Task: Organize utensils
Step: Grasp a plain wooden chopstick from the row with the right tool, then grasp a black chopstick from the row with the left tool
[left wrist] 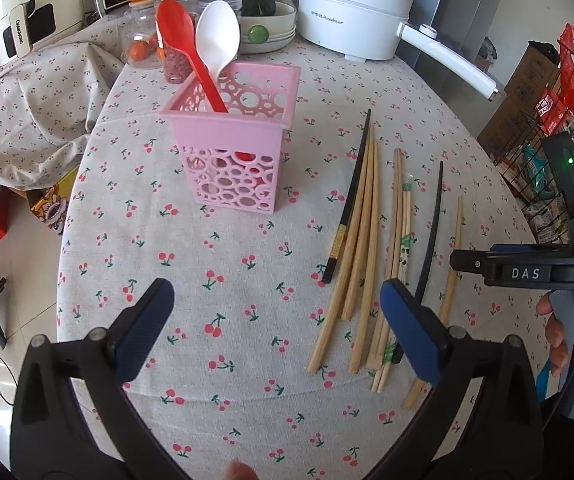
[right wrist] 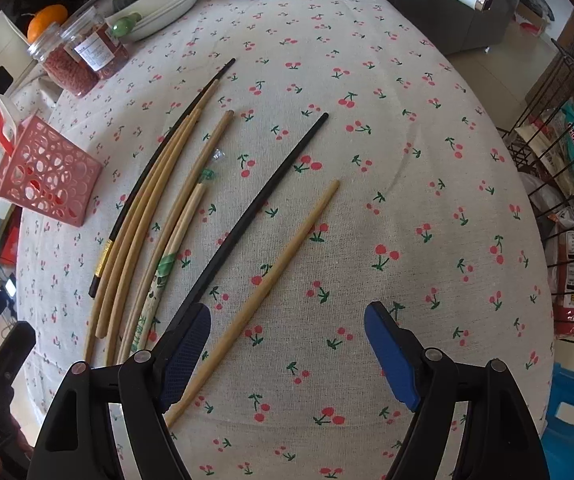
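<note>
right tongs (right wrist: 287, 354) open above cloth | bamboo chopstick (right wrist: 263, 292) between fingers | black chopstick (right wrist: 263, 204) beside

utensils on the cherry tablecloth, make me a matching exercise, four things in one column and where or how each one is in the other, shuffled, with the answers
Things
1. red spoon
2. lone bamboo chopstick
3. pink basket
4. left tongs

Place or state
A. open, hovering over the tablecloth, holding nothing
B. lying flat on the cloth, farthest right of the chopsticks
C. standing upright on the cloth, left of the chopsticks
D. handle down in the basket beside a white spoon

Pairs: 1-D, 2-B, 3-C, 4-A
</note>
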Demonstrator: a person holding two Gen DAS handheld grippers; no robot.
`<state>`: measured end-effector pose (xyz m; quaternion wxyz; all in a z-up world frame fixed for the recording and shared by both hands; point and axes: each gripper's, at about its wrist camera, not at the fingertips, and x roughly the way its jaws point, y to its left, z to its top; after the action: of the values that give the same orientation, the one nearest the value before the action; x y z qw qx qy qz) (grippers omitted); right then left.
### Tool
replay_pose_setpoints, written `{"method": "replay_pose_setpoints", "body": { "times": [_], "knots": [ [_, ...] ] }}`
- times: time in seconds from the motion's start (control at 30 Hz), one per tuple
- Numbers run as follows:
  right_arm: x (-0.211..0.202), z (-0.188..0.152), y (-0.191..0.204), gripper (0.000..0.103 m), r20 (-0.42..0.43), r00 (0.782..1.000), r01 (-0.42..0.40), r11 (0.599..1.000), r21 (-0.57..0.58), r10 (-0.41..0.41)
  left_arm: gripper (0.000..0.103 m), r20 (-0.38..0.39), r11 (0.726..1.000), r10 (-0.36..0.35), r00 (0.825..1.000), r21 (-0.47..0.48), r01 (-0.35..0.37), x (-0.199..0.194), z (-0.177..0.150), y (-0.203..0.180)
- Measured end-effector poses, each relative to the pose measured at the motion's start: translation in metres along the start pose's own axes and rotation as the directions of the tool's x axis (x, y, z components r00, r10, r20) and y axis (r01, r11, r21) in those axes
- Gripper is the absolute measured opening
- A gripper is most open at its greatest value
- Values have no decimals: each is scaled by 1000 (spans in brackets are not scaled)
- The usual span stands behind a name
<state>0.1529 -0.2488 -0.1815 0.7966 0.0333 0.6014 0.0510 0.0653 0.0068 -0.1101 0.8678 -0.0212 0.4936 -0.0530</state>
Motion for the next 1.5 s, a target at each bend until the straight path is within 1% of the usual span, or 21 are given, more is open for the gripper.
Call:
{"method": "replay_pose_setpoints", "body": {
  "times": [0.1, 0.13, 0.23, 0.3, 0.33, 0.37, 0.5, 0.57, 0.73, 0.8, 0.87, 0.93, 0.97, 1.03, 1.13, 1.17, 1.2, 1.27, 1.33, 1.4, 1.5],
  "knots": [
    [8, -3, 5, 81, -25, 1000, 9, 1000, -11, -10, 102, -2, 1000, -6, 1000, 8, 6, 0, -2, 0],
    [7, -4, 8, 78, -11, 1000, 29, 999, -31, -29, 102, 1, 1000, -9, 1000, 12, 9, -1, -2, 0],
    [5, -8, 14, 60, 6, 996, 87, 993, -84, -87, 102, 9, 999, -32, 999, 30, 31, -4, -4, -3],
    [3, -11, 14, 40, 10, 996, 89, 990, -108, -89, 102, 14, 998, -50, 999, 47, 49, -5, -6, -8],
    [1, -11, 12, 34, 11, 997, 82, 990, -113, -82, 102, 12, 997, -63, 998, 53, 62, -5, -6, -11],
    [0, -12, 10, 25, 10, 997, 77, 990, -116, -76, 102, 7, 995, -78, 997, 58, 78, -4, -6, -14],
    [-5, -12, -7, 14, -8, 1000, 13, 995, -99, -14, 102, -26, 988, -130, 991, 77, 131, 0, -4, -28],
    [-6, -10, -17, 12, -15, 1000, -13, 996, -85, 12, 102, -33, 986, -133, 991, 95, 135, 3, -2, -36],
    [-12, -3, -39, 7, -9, 1000, 3, 998, -62, -4, 102, -83, 978, -162, 983, 116, 171, 11, 9, -57],
    [-15, 0, -48, 7, -7, 1000, 3, 999, -51, -3, 102, -105, 976, -148, 983, 143, 163, 14, 15, -67],
    [-17, 6, -58, 7, 3, 1000, 9, 999, -45, -9, 102, -121, 976, -116, 986, 172, 136, 18, 19, -79],
    [-19, 7, -66, 7, 10, 1000, 5, 1000, -31, -5, 102, -125, 974, -96, 988, 193, 119, 23, 25, -90],
    [-20, 8, -70, 7, 14, 1000, 5, 1000, -26, -5, 102, -136, 971, -92, 987, 206, 119, 27, 29, -96],
    [-21, 13, -75, 7, 17, 1000, -1, 1000, -19, 1, 100, -179, 967, -113, 977, 206, 150, 38, 36, -106],
    [-24, 13, -86, 7, 13, 999, -31, 999, -10, 31, 86, -236, 964, -157, 959, 175, 201, 56, 47, -118],
    [-25, 13, -86, 7, 15, 999, -36, 999, -14, 36, 75, -251, 961, -171, 953, 171, 218, 62, 50, -122],
    [-23, 17, -78, 7, 16, 999, -40, 999, -18, 40, 60, -263, 958, -181, 948, 170, 230, 68, 53, -126],
    [-24, 18, -76, 7, 18, 999, -50, 998, -23, 50, 45, -286, 956, -175, 942, 178, 232, 79, 58, -135],
    [-25, 18, -78, 7, 19, 998, -60, 998, -25, 61, 37, -307, 957, -161, 938, 184, 224, 90, 61, -143],
    [-26, 19, -80, 7, 20, 998, -63, 998, -25, 63, 26, -328, 957, -147, 933, 191, 218, 99, 63, -148],
    [-24, 21, -83, 7, 13, 997, -71, 997, -23, 71, 22, -351, 956, -121, 928, 212, 205, 107, 65, -154]
  ]
}}
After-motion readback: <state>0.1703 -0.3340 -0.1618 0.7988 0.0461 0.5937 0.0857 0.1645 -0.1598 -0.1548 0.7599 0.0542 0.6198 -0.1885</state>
